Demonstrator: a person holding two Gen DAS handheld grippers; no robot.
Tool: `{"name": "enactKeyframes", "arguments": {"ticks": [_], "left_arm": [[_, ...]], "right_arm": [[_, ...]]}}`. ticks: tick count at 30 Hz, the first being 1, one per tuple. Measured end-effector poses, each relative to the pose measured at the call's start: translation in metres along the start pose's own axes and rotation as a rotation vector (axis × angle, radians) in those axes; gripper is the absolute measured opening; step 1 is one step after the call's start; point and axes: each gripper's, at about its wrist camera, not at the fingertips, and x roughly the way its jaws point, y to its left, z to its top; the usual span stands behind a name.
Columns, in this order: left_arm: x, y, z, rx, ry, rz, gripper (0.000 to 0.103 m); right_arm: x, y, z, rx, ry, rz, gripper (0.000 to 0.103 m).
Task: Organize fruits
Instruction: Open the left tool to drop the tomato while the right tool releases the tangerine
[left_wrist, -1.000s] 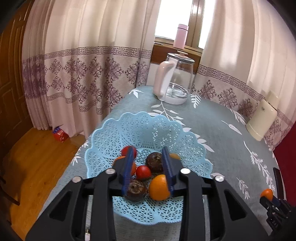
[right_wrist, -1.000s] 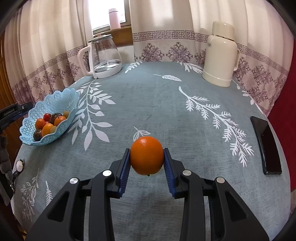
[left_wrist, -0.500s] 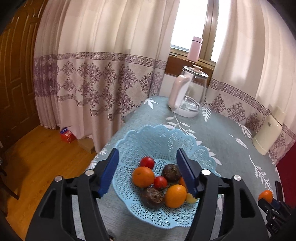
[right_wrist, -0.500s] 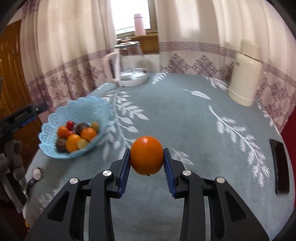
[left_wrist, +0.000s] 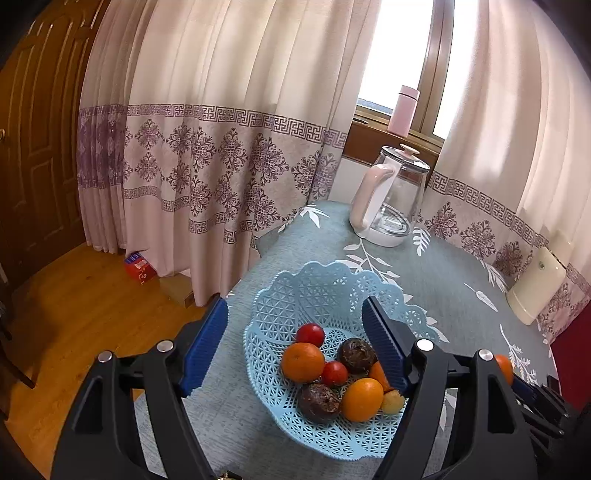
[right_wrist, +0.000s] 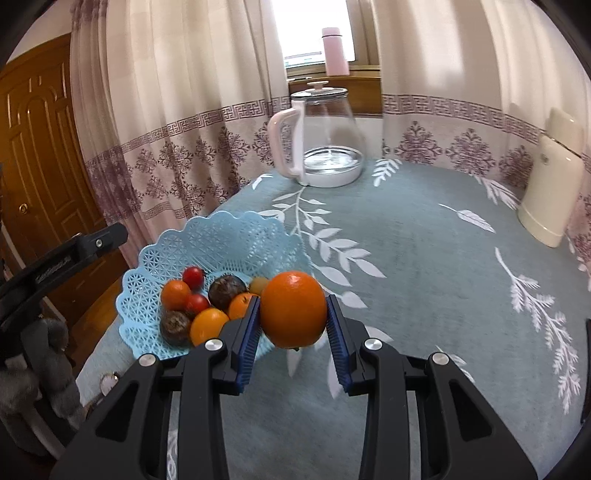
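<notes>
Right gripper (right_wrist: 292, 325) clamps the orange (right_wrist: 293, 309) between both pads; blue basket (right_wrist: 236, 236) lies ahead and to its left, near; left gripper (left_wrist: 295, 350), wide open and empty, hangs above that basket.

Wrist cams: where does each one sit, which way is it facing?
Left wrist: on the left claw, open, looking down over the blue basket at the table's corner, curtain and floor beyond; own fingers show.
Right wrist: on the right claw, shut on the orange, facing across the table to the glass kettle; own fingers show.
Shared: basket, kettle, cream flask, pink bottle.
</notes>
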Motion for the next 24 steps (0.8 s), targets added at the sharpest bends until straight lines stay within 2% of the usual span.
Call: {"name": "enactKeyframes", "arguments": {"ticks": [5, 14, 17, 18, 24], "left_arm": [[0.002, 0.003, -0.001, -0.009, 0.007, -0.002, 0.083], [0.009, 0.006, -0.002, -0.016, 0.02, 0.004, 0.083], [0.01, 0.007, -0.002, -0.019, 0.025, 0.006, 0.083], [0.011, 0.007, -0.002, -0.019, 0.027, 0.006, 0.083], [0.008, 0.004, -0.003, -0.013, 0.023, -0.004, 0.084]], "right_arm": [[0.023, 0.008, 0.007, -0.004, 0.024, 0.004, 0.036], [0.039, 0.007, 0.014, 0.018, 0.024, 0.01, 0.037], [0.038, 0.002, 0.01, 0.037, 0.027, 0.002, 0.044], [0.037, -0.001, 0.008, 0.046, 0.025, -0.005, 0.047], [0.035, -0.005, -0.004, 0.03, 0.039, -0.08, 0.047]]}}
